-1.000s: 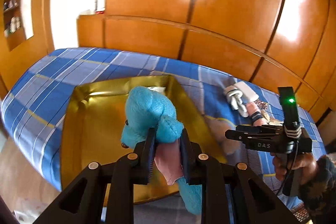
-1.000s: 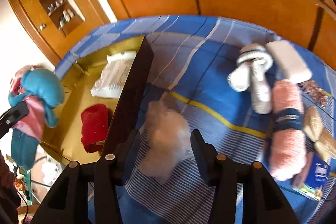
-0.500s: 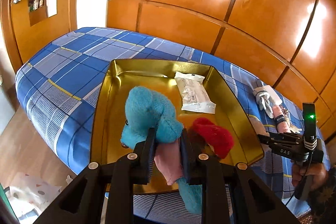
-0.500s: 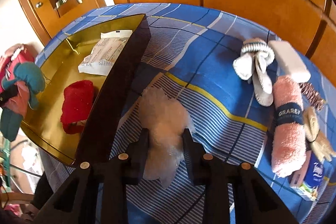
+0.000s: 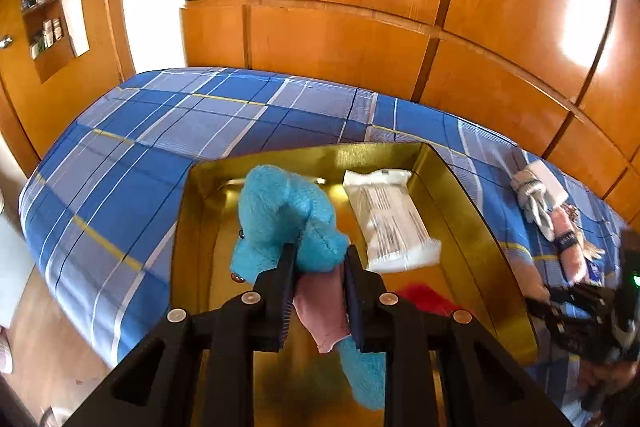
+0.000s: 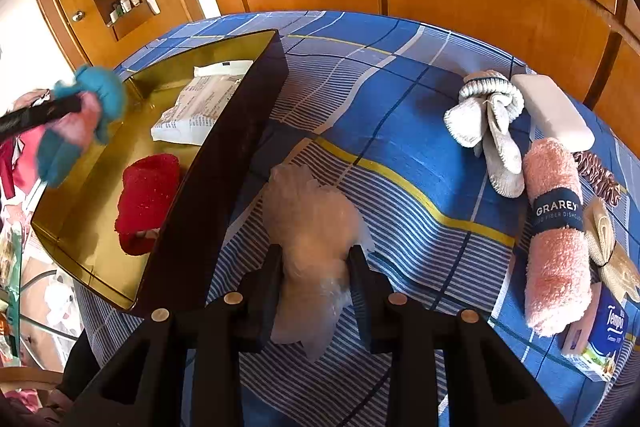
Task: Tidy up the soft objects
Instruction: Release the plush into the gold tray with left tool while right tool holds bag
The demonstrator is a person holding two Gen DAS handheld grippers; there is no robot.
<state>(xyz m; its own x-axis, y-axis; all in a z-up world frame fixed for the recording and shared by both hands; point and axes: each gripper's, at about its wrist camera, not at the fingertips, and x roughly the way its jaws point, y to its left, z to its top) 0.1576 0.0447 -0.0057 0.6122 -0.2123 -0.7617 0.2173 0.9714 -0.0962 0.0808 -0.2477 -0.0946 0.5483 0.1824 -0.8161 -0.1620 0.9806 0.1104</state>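
Note:
A blue plush toy [image 5: 286,211] with a pink part is clamped in my left gripper [image 5: 318,255], which is shut on it and hangs over the gold tray [image 5: 460,195]. Inside the tray lie a white wrapped packet [image 5: 390,221] and a red cloth [image 5: 424,297]. On the blue plaid bed, just right of the tray wall [image 6: 224,163], my right gripper [image 6: 316,255] is shut on a crumpled clear plastic wad [image 6: 312,219]. In the right wrist view the plush toy [image 6: 100,91] shows at the far left above the tray.
Further right on the bed lie rolled grey socks [image 6: 488,119], a white bar [image 6: 552,111], a rolled pink towel [image 6: 556,243], a beige scrubber [image 6: 608,251] and a tissue pack [image 6: 600,343]. Wooden wardrobe panels stand behind the bed. The floor drops off left of the tray.
My right gripper's jaws have closed onto the plastic wad. The left gripper has carried the plush toy across above the tray, whose far end now sits nearer the middle of its view.

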